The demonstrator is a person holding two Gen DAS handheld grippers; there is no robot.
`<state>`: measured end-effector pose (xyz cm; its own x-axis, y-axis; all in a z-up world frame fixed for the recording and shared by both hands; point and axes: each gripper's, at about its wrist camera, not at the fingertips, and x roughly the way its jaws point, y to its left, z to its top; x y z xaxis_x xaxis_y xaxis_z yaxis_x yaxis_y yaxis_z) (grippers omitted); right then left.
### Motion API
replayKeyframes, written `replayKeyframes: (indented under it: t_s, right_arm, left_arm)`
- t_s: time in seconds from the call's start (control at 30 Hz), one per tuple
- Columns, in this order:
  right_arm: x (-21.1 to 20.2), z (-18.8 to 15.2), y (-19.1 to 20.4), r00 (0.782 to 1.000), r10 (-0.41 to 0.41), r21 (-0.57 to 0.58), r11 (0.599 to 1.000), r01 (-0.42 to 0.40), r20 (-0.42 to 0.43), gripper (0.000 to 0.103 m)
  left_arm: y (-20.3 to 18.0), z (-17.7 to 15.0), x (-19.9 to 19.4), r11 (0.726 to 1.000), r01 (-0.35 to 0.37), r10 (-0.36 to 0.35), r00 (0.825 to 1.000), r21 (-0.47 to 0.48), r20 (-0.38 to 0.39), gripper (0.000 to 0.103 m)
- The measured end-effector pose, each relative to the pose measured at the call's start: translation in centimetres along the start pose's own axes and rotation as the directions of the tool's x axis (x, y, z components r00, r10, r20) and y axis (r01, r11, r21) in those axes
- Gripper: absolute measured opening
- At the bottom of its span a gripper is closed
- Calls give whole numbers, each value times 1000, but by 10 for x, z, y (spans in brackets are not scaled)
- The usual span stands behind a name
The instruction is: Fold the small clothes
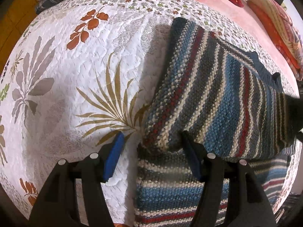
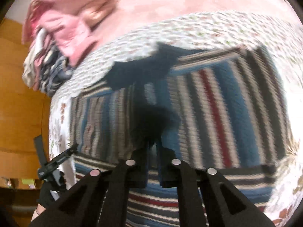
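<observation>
1. Striped knit sweater (image 1: 217, 98): I see it partly folded on the floral quilt (image 1: 75, 66).
2. Left gripper (image 1: 151, 151): I have its jaws wide, one finger under the lifted fold.
3. Right gripper (image 2: 153, 149): I have it pinching the sweater's dark edge; view blurred.
4. Pink cloth (image 2: 62, 19): I log it beyond.

A: What surface fills both views?
B: A bed under a white quilted coverlet (image 1: 62, 98) printed with grey, gold and rust leaf sprays; a small-flower border runs along its 12 o'clock edge.
A: And beyond that border?
B: A pink sheet (image 1: 244, 26), lying from 12 towards 2 o'clock.
A: The floor?
B: Orange-brown boards (image 2: 20, 102) at 9 o'clock in the right wrist view.
A: Lighting?
B: Bright, washing the quilt out at 3 o'clock.
</observation>
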<state>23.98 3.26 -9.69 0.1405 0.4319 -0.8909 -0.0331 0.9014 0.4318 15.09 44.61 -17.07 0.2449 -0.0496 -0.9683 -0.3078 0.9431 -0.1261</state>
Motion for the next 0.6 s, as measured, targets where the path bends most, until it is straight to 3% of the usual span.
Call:
replayKeyframes:
  t_s: [0.1,0.13,0.2,0.33,0.47,0.57,0.6]
  right_arm:
    - [-10,-3,-29,1000,28,44,999,-29,13,23]
    - [-13,-4,-35,999,45,58,997,-46,23,32]
    - [-15,-3,-49,995,85,94,992,-89,43,44]
    - [-1,0,-57,996,88,126,988,-90,26,55]
    - [28,-3,-47,996,86,103,991,-84,-18,54]
    - [41,-5,-29,1000,-14,22,1000,14,-17,32]
    - [40,-5,-25,1000,-14,4,1000,14,-11,14]
  left_arm:
    - [0,2,-5,1000,2,-1,1000,-10,6,62]
    - [0,3,-9,1000,6,-6,1000,-16,17,60]
    - [-5,7,-26,999,35,-34,996,-16,78,60]
    - [-23,8,-49,995,88,-96,982,56,165,60]
    - [-43,-1,-43,985,109,-128,981,135,143,62]
    - [-48,-6,-30,981,83,-101,990,173,98,62]
    - [-49,-9,-29,979,69,-89,991,192,101,61]
